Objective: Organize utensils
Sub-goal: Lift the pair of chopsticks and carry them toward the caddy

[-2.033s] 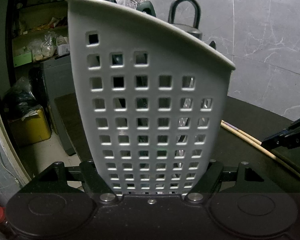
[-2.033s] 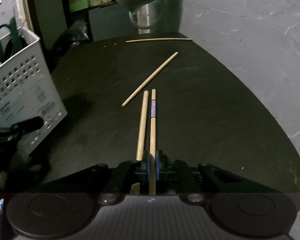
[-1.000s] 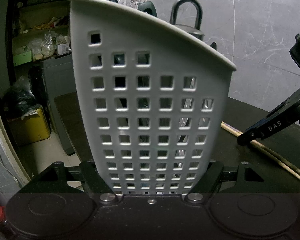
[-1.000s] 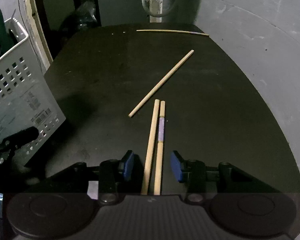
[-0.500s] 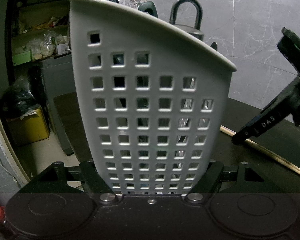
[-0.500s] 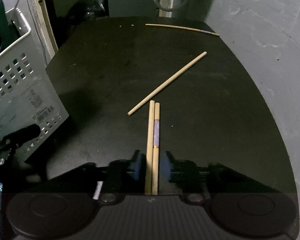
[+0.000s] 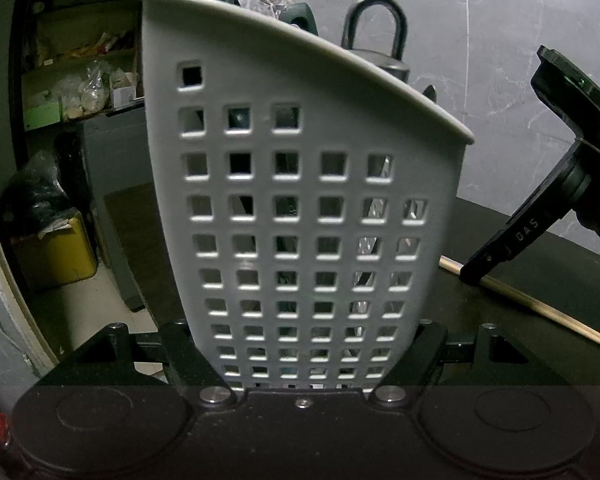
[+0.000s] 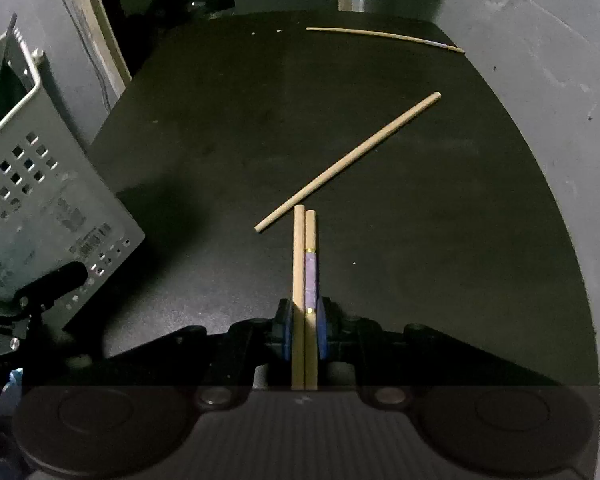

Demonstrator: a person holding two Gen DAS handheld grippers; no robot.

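Note:
My left gripper (image 7: 306,354) is shut on the lower sides of a white perforated utensil basket (image 7: 300,200), which fills its view and stands at the left in the right wrist view (image 8: 40,208). Dark utensil handles (image 7: 374,32) stick out of its top. Two wooden chopsticks (image 8: 305,264) lie side by side on the black table (image 8: 220,120), one with a purple band. My right gripper (image 8: 305,332) is closing, and its blue pads press on this pair from both sides. The left wrist view shows the pair (image 7: 540,310) under a right finger (image 7: 512,240).
A third chopstick (image 8: 348,162) lies slanted just beyond the held pair, its near tip close to theirs. A fourth, thin one (image 8: 384,36) lies near the table's far edge. Grey marble floor surrounds the table; shelves and a yellow box (image 7: 60,252) stand at the left.
The right gripper's jaws stood apart around the two chopsticks a second ago and have now come together on them. It has also shifted a little over the table. The left gripper and basket have not moved.

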